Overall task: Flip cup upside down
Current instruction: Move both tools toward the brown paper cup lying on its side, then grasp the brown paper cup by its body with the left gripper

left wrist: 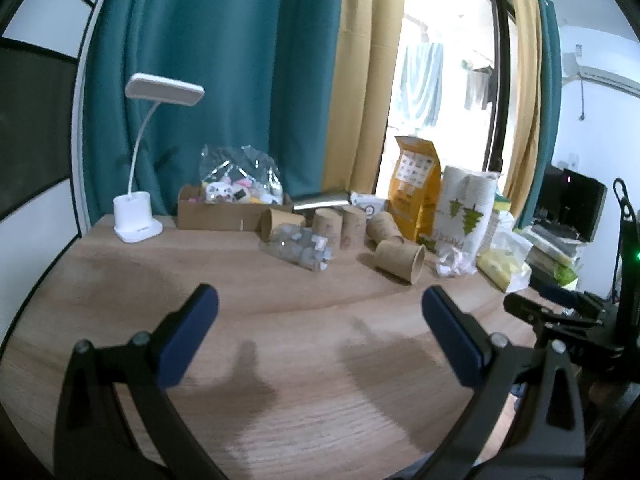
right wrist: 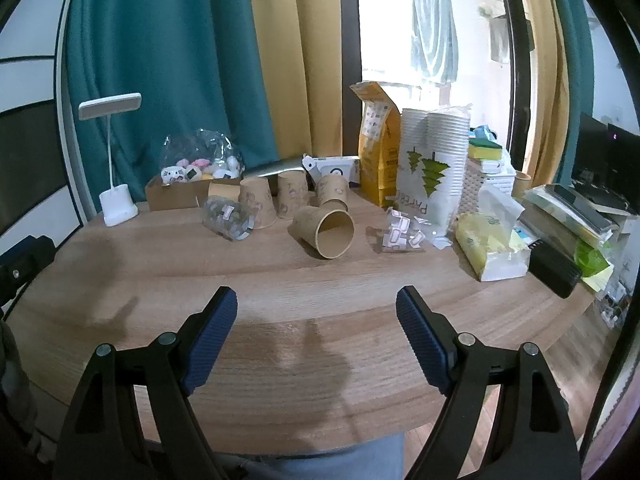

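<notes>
- A brown paper cup (right wrist: 324, 232) is seen lying on its side on the round wooden table (right wrist: 280, 280), with its open mouth turned toward the right wrist camera.
- The left gripper (left wrist: 320, 312) is held wide open above the bare table, well apart from the cup, and nothing is gripped between its blue pads (left wrist: 188, 340).
- The right gripper (right wrist: 316, 316) is also spread wide and nothing is held by it; the lying cup is seen straight ahead of it.
- Behind the lying cup, further brown paper cups (right wrist: 294, 190) are placed upside down.
- A white desk lamp (left wrist: 138, 216) is placed at the far left of the table.
- A sleeve of white paper cups (right wrist: 434, 172) is found to the right of the lying cup.
</notes>
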The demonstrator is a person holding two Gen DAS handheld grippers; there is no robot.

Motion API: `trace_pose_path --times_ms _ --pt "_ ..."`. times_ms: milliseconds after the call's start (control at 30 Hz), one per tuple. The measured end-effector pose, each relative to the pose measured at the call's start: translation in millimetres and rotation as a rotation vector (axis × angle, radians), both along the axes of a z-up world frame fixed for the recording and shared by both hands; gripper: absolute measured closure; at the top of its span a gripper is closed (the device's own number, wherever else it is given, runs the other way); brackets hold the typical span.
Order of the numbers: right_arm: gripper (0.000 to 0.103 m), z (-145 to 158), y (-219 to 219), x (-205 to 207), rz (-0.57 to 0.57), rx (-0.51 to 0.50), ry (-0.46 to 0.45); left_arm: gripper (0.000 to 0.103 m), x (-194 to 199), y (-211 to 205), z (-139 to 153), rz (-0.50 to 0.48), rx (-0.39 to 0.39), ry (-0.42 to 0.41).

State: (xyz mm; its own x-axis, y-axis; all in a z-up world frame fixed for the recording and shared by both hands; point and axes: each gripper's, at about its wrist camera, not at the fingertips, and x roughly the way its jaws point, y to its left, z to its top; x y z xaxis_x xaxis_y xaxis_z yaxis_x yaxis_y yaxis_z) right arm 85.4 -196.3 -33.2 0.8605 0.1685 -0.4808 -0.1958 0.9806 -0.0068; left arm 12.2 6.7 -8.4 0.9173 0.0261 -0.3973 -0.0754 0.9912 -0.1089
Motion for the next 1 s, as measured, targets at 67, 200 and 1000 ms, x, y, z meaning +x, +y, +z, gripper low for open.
trace_pose_path --times_ms 67,200,1000 --pt "0.019 -5.9 0.9 7.7 0.003 0.004 0.018 0.0 10.5 0.8 -8.6 -0.006 0.002 0.056" --pt "0.019 -18.1 0.5 27.4 0.005 0.013 0.068 0.0 36.8 2.9 -17.7 -0.035 -0.011 0.102" --pt "0.019 -37.3 -19.4 200.1 0.001 0.103 0.231 0.0 331.2 -3.7 -24.2 -0.149 0.096 0.371"
